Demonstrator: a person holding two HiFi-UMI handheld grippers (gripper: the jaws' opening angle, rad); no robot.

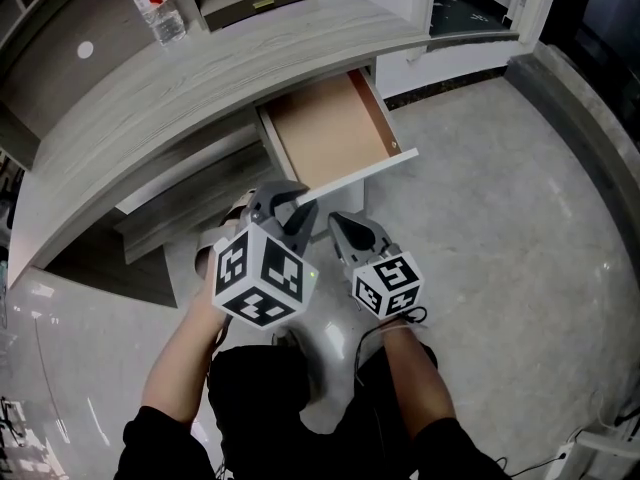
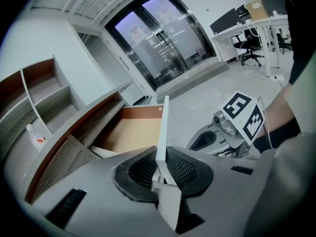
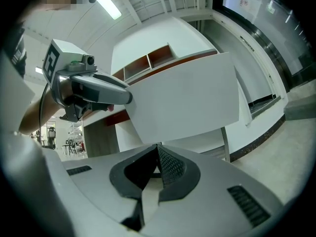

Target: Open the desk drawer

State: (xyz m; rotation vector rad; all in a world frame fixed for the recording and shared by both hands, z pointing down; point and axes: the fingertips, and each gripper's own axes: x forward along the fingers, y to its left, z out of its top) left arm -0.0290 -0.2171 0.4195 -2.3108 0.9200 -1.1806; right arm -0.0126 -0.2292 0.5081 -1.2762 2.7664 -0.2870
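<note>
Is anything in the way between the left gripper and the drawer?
Nothing visible. The left gripper already has the white front of the drawer pinched between its jaws.

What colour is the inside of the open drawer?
The drawer is light tan-brown inside; the head view shows it best.

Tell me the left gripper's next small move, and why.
Probably a short further pull toward the person, keeping the grip. The left gripper is closed on the top edge of the flat white drawer front. The drawer's light-brown wooden floor is exposed, yet its rear sits under the curved grey wood-grain desktop.
</note>
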